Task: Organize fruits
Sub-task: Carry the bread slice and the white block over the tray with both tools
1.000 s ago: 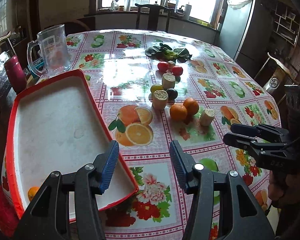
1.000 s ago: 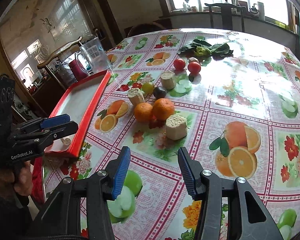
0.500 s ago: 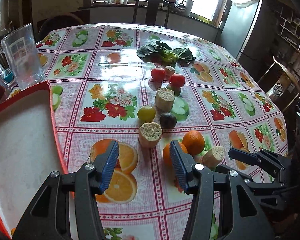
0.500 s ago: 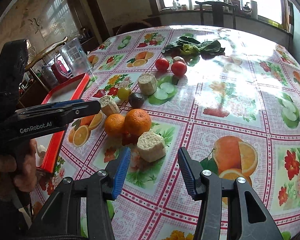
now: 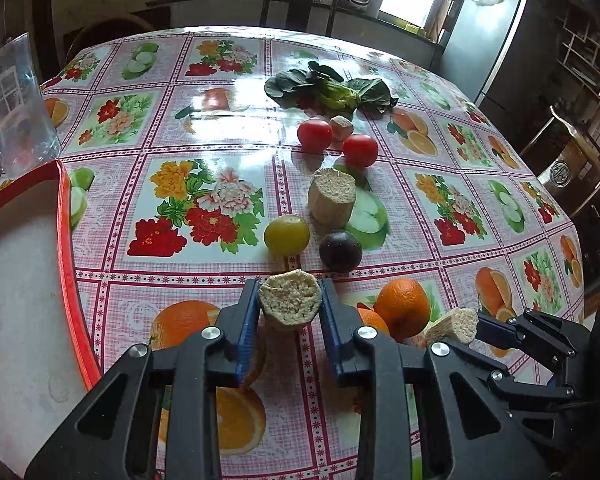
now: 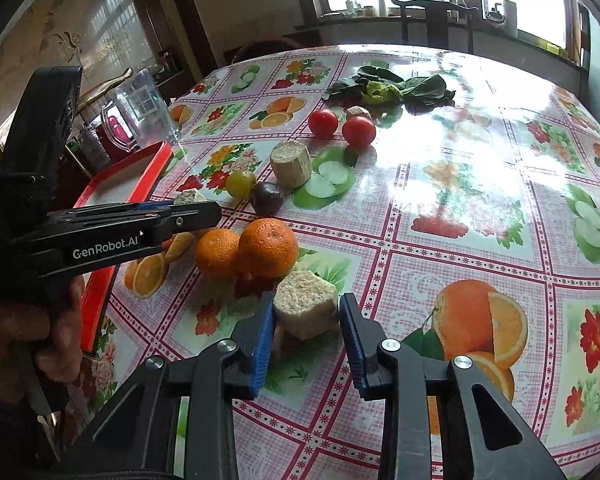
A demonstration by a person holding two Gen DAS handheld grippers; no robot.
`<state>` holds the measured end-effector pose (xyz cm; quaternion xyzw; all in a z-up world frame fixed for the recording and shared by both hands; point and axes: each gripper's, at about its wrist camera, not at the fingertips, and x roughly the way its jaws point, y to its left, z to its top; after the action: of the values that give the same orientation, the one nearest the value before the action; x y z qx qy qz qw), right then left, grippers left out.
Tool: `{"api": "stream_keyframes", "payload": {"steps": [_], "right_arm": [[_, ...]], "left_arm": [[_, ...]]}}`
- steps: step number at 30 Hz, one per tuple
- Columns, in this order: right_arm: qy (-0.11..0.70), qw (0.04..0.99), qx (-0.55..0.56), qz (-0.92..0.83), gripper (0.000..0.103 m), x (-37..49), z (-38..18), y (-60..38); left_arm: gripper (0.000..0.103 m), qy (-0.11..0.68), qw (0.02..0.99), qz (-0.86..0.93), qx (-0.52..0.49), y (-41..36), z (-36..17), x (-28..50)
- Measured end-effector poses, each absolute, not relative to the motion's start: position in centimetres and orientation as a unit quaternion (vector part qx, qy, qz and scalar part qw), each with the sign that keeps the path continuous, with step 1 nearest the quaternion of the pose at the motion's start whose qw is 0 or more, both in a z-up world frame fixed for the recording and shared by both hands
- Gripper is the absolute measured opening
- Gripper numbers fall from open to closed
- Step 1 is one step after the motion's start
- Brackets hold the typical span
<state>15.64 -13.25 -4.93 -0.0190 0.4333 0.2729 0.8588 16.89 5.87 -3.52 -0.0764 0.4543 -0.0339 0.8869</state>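
Observation:
My left gripper (image 5: 289,308) has both blue pads against a beige cut stalk chunk (image 5: 290,304) that stands on the table. My right gripper (image 6: 306,320) is open around a second beige chunk (image 6: 305,307), with a gap on its right side. Two oranges (image 6: 268,246) lie just behind that chunk. A yellow plum (image 5: 286,234), a dark plum (image 5: 340,250), a larger beige chunk (image 5: 332,197), two tomatoes (image 5: 360,149) and leafy greens (image 5: 332,88) lie farther back. The red-rimmed white tray (image 5: 66,240) is at the left.
A clear plastic jug (image 5: 14,108) stands behind the tray at the table's left edge. A small beige chunk (image 5: 341,126) sits between the tomatoes. A chair (image 5: 296,0) and a windowsill with bottles are beyond the far edge. The tablecloth carries printed fruit pictures.
My left gripper moved from over the tray right and forward and closed on the nearest chunk. My right gripper advanced until its fingers flank the chunk by the oranges.

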Motion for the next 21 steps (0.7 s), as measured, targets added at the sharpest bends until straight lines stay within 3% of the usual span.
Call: {"api": "stream_keyframes", "payload": {"steps": [21], "right_arm": [[0.401,0.852,-0.026,0.336,0.033,9.6,-0.7,-8.8]], "left_arm": [[0.027,0.410,0.906,-0.009,-0.100,11.0,0.2,6.6]]}}
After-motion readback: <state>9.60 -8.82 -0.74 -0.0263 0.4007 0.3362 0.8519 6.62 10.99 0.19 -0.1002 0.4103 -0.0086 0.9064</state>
